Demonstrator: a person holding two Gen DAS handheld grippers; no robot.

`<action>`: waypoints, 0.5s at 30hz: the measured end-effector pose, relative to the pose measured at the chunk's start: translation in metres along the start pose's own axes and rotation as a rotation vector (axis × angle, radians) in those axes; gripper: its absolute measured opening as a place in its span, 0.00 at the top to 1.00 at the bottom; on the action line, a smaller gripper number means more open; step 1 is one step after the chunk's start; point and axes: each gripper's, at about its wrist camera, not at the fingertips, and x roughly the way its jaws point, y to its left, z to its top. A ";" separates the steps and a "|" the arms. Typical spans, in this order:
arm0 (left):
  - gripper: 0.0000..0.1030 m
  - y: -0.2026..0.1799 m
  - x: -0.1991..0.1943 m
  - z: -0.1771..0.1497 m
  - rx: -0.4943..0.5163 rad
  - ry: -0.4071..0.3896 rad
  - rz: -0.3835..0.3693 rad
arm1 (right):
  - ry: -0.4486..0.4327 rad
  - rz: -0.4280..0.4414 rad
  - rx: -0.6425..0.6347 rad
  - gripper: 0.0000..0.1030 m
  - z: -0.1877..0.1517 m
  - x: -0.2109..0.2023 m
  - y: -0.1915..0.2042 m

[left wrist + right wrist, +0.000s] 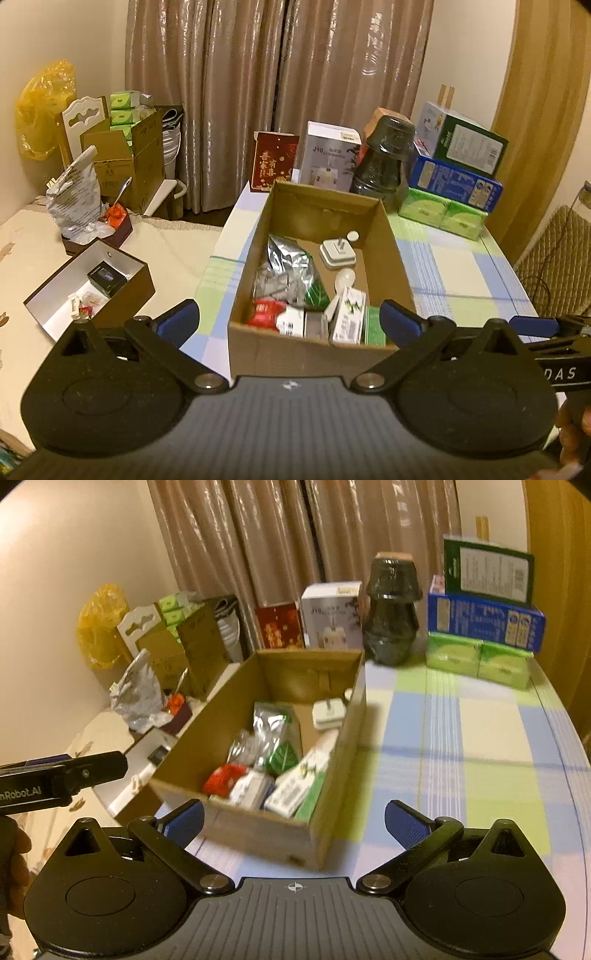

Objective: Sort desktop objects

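Observation:
An open cardboard box [391, 243] [332, 760] stands on the checked tablecloth [461, 269] [480, 746]. Inside it lie a silver foil pouch [290, 258] [271, 722], a red packet [266, 314] [223, 779], a white-green carton [349, 319] [299, 786] and a white plug adapter [338, 253] [328, 710]. My left gripper [290, 319] hovers open at the box's near edge with nothing between its fingers. My right gripper [293, 821] is open too, over the box's near right corner, holding nothing. The right gripper [543, 328] also shows at the right edge of the left wrist view.
At the table's back stand a red box [273, 162], a white box [330, 157], a dark jar [384, 158] [391, 613], and stacked blue, green and tissue packs [454, 188] [484, 627]. A low brown box [92, 288] and crumpled bag [75, 199] lie left.

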 end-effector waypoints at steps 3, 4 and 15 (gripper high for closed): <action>0.01 -0.004 -0.012 -0.011 0.013 0.013 0.008 | 0.020 0.001 -0.008 0.02 -0.015 -0.009 0.005; 0.01 -0.006 -0.015 -0.015 0.013 0.014 0.008 | 0.027 -0.002 -0.014 0.02 -0.019 -0.012 0.006; 0.01 -0.016 -0.038 -0.050 0.002 0.079 -0.021 | 0.060 -0.032 0.012 0.02 -0.055 -0.041 0.011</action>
